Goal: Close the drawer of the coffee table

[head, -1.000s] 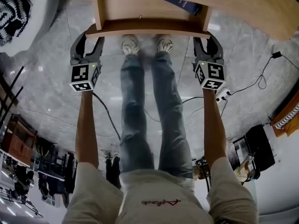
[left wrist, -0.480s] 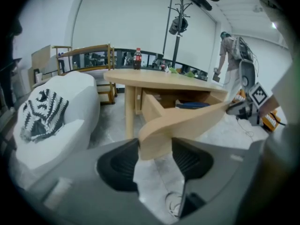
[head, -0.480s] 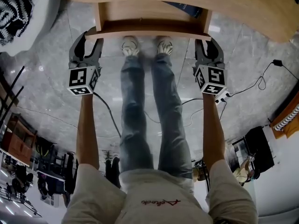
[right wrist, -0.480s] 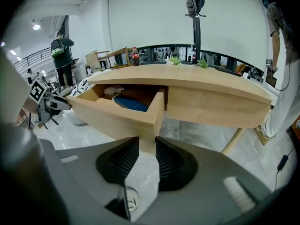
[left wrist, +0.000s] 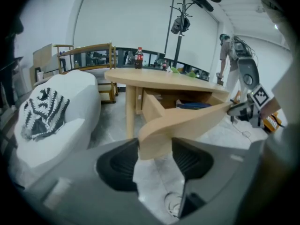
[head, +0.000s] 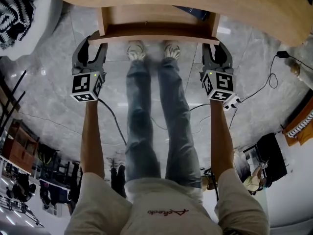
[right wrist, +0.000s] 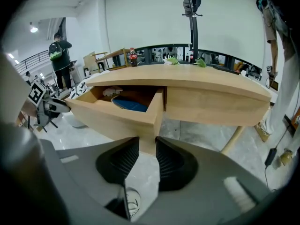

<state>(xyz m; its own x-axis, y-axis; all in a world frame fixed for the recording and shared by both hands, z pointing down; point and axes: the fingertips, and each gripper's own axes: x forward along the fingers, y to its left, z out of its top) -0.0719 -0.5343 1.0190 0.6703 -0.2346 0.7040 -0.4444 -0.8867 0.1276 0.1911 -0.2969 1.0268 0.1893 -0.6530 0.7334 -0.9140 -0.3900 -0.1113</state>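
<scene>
Wooden coffee table (right wrist: 197, 76) on grey marble floor (head: 58, 82), cola bottle (left wrist: 138, 57) upright on its top.

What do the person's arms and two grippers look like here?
Both the left gripper and right gripper are dark grey, with curved fingers lined with black ribbed pads. Each carries a white cube of black square markers with a small green light. The arms come out of short, light beige sleeves. Their jaws have just been closing, the drawer front between them.

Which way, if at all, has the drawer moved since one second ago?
No. Against the tabletop, the drawer sticks out about as far as before.
</scene>
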